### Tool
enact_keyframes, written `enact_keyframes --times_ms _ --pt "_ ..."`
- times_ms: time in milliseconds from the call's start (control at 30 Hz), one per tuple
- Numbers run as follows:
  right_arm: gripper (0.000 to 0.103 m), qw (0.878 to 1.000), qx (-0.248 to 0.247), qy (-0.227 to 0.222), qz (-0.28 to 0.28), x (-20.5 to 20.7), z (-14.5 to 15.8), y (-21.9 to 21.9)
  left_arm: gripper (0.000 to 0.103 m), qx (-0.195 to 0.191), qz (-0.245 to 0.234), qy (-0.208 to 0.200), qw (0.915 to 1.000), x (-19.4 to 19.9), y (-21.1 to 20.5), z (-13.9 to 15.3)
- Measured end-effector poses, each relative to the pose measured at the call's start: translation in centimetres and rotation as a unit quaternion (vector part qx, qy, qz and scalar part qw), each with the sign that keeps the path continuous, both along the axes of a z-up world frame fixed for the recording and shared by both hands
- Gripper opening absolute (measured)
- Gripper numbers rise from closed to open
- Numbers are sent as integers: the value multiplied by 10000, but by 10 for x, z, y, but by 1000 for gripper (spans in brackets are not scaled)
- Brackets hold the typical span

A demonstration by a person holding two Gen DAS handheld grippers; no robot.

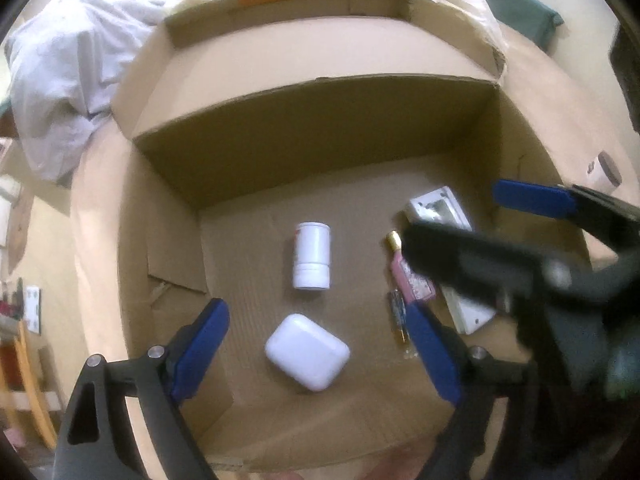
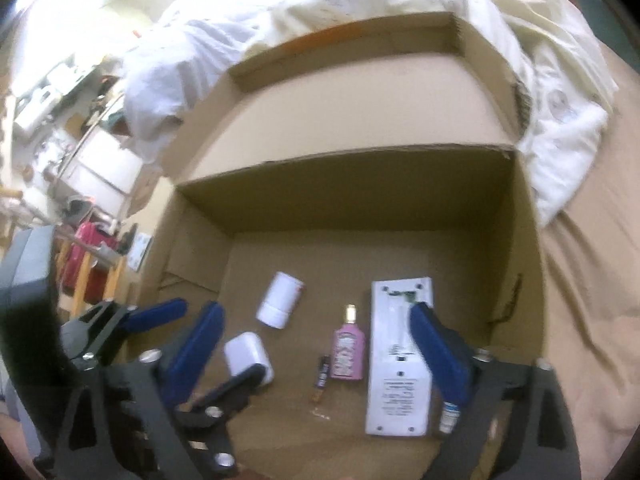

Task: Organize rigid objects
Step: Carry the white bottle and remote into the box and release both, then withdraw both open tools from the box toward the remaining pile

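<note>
**Both grippers spread wide over the cardboard box**

The left gripper [image 1: 320, 344] hangs over the box floor with its blue fingers [image 1: 200, 344] spread wide and nothing pressed between them; the white rounded case [image 1: 307, 351] lies loose on the cardboard directly between them. Just beyond it lies the white bottle [image 1: 312, 256] on its side. Off to that gripper's right its camera catches the right gripper [image 1: 472, 264] as a dark blur that covers much of the white rectangular device [image 1: 440, 208].

The right gripper's own camera shows what that blur hides. Its fingers [image 2: 196, 348] also stand wide apart, gripping nothing; between them lie the pink perfume bottle [image 2: 349, 344], a thin dark vial [image 2: 321, 378] and the white device at full length, label side up, its right edge behind the right finger. A small tube [image 2: 450, 414] beneath that finger shows only here. The left gripper [image 2: 200, 344] crosses the lower left of this view, partly over the case.

The cardboard box [image 1: 320, 136] sits on a bed with rumpled white bedding [image 2: 192, 52] behind it.
</note>
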State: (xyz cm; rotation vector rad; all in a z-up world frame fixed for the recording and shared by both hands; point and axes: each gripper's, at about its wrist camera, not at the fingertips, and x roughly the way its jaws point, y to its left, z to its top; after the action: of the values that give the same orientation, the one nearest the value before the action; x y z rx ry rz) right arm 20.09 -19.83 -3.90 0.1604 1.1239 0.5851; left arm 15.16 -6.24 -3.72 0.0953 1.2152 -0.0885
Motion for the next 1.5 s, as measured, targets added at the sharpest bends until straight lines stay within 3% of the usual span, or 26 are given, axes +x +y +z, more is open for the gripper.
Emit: enact_keyframes --times_ms 200,767,1033,1267,1500 --pt "103 9994 -271 -180 86 -2 1 4 89 -133 219 71 9996 2 9 1" --pt "103 9980 -189 -485 -364 -8 24 -12 89 -299 483 -92 9983 -1 20 24" --pt "103 9975 -64 -309 -626 -21 27 -31 89 -160 564 -102 9982 -21 26 36" --pt "103 9969 -28 -461 -630 -45 42 -44 89 -154 649 -149 9977 -47 33 46" --pt "103 9981 -6 -254 -554 -72 37 -53 89 -397 802 10 9960 -76 46 41"
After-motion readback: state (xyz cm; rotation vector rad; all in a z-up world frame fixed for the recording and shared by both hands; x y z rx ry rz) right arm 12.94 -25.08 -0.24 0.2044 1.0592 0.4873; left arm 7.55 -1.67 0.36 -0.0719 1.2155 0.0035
